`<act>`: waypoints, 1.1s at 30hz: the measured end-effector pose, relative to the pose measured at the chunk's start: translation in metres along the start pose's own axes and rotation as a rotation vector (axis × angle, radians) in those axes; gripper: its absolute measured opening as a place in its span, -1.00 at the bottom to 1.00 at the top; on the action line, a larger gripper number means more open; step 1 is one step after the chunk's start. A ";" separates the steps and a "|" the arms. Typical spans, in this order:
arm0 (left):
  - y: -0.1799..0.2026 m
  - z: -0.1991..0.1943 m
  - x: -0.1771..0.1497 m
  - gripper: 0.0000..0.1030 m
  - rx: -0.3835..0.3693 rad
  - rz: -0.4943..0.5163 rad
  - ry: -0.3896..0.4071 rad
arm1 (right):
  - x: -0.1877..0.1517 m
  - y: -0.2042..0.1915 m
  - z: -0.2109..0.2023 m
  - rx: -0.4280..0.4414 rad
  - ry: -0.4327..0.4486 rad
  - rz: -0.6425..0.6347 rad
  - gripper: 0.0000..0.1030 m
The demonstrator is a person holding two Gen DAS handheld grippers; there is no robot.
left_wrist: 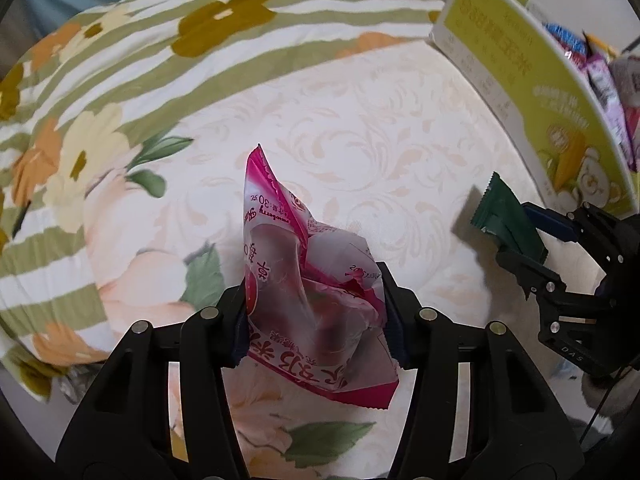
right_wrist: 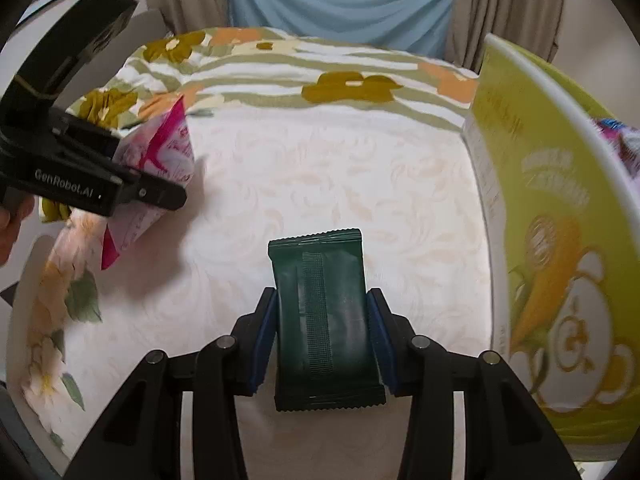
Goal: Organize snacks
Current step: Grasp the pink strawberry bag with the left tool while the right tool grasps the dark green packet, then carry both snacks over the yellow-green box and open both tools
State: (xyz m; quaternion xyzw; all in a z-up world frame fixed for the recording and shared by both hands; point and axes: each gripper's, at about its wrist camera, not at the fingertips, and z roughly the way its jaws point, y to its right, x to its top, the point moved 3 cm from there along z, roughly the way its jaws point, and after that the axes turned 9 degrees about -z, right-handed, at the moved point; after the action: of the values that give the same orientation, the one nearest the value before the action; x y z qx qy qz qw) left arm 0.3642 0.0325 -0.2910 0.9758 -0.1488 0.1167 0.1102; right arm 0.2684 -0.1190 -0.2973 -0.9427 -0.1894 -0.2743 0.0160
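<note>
- The left gripper [right_wrist: 176, 196], seen from the right wrist view, bears "GenRobot.AI" in white on its black body.
- The right gripper [left_wrist: 516, 236] shows "DAS" on its housing.
- The pink snack packet [left_wrist: 312, 280] reads "30" upside down; its remaining print is unreadable.

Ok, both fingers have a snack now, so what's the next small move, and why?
Probably carry the dark green packet in the right gripper over the rim of the green box beside it. That box already holds other snacks, and it sits nearer that hand than the left gripper with its pink packet.
</note>
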 end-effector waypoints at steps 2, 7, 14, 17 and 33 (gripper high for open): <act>-0.002 -0.011 0.001 -0.05 -0.017 -0.019 0.013 | 0.007 0.001 -0.011 -0.005 0.018 0.019 -0.21; 0.006 -0.054 0.008 -0.05 -0.100 -0.048 0.080 | 0.025 0.007 -0.049 -0.012 0.071 0.100 -0.21; 0.050 -0.113 0.040 -0.04 -0.191 -0.027 0.202 | 0.053 0.036 -0.130 -0.021 0.176 0.245 -0.21; 0.079 -0.134 0.059 -0.04 -0.210 -0.010 0.245 | 0.063 0.058 -0.161 -0.036 0.220 0.263 -0.21; 0.266 -0.110 0.163 -0.04 -0.195 -0.067 0.325 | 0.080 0.222 -0.226 -0.001 0.332 0.206 -0.21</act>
State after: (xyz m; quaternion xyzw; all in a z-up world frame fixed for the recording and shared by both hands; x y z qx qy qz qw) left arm 0.4099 -0.2304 -0.0963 0.9331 -0.1071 0.2541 0.2308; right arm 0.2963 -0.3273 -0.0471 -0.8989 -0.0864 -0.4231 0.0745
